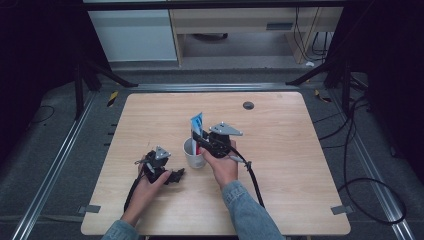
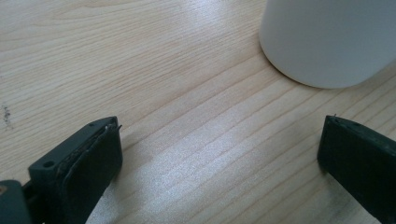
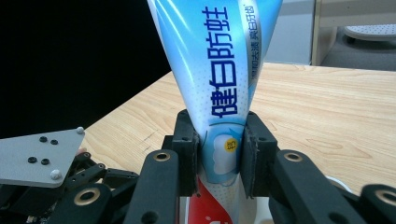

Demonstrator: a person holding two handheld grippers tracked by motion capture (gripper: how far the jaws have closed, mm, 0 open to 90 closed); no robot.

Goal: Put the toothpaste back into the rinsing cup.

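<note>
A blue and white toothpaste tube (image 1: 196, 123) stands upright in a white cup (image 1: 192, 156) near the middle of the wooden table (image 1: 280, 150). My right gripper (image 1: 200, 140) is shut on the tube (image 3: 219, 79) just above the cup's rim, its jaws squeezing the tube's lower body. My left gripper (image 1: 176, 175) rests low on the table just left of the cup, open with nothing between its fingers (image 2: 88, 158). The cup's base (image 2: 327, 42) shows just beyond its jaws.
A small dark round grommet (image 1: 248, 105) sits in the table near its far edge. Cables (image 1: 252, 175) trail from both grippers toward the near edge. The other gripper's grey plate (image 3: 39, 156) shows at the lower left of the right gripper view.
</note>
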